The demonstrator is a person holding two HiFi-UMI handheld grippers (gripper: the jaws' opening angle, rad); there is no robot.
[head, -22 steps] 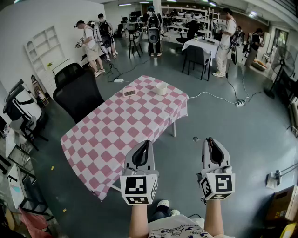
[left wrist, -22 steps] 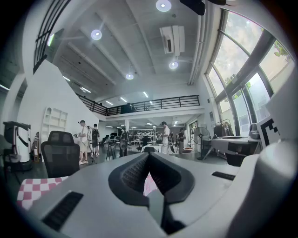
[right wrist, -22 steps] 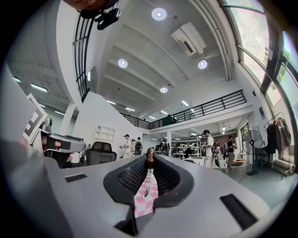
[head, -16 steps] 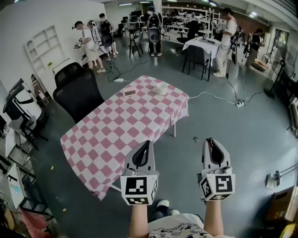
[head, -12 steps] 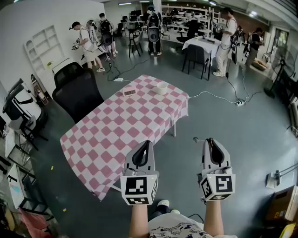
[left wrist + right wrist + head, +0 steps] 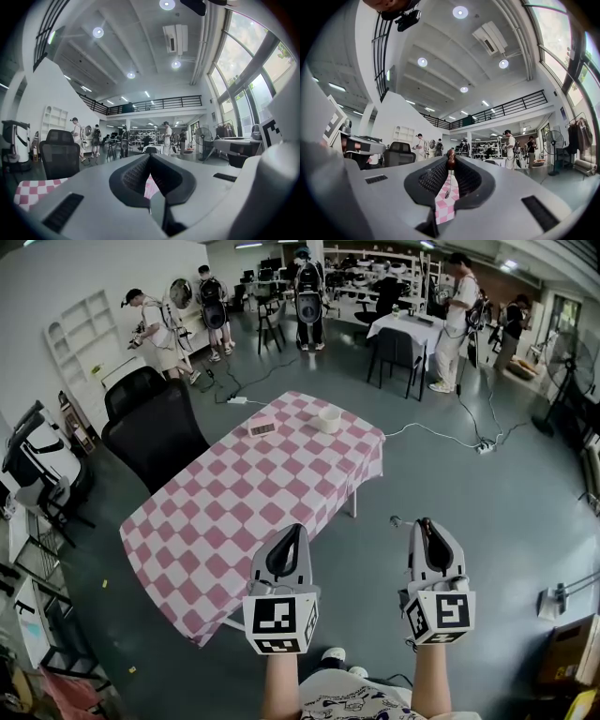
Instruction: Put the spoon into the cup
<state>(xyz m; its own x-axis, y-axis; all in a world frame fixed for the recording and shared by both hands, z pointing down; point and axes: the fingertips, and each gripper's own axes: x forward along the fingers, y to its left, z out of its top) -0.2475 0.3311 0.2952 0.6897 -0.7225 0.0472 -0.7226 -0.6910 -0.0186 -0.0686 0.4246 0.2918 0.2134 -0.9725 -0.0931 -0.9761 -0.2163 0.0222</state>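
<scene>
A thin metal spoon with a reddish-brown beaded handle (image 6: 450,162) is being pinched at its handle between the tips of the right gripper (image 6: 423,522), with its shaft hanging down between the clenched jaws. The left gripper (image 6: 295,528) is being held beside it, level, its jaws pressed together on nothing. Both are being held off the near edge of the pink-and-white checked table (image 6: 234,521). The small white cup (image 6: 326,418) is being carried at the table's far end, well apart from the spoon, near a small flat box (image 6: 262,428).
</scene>
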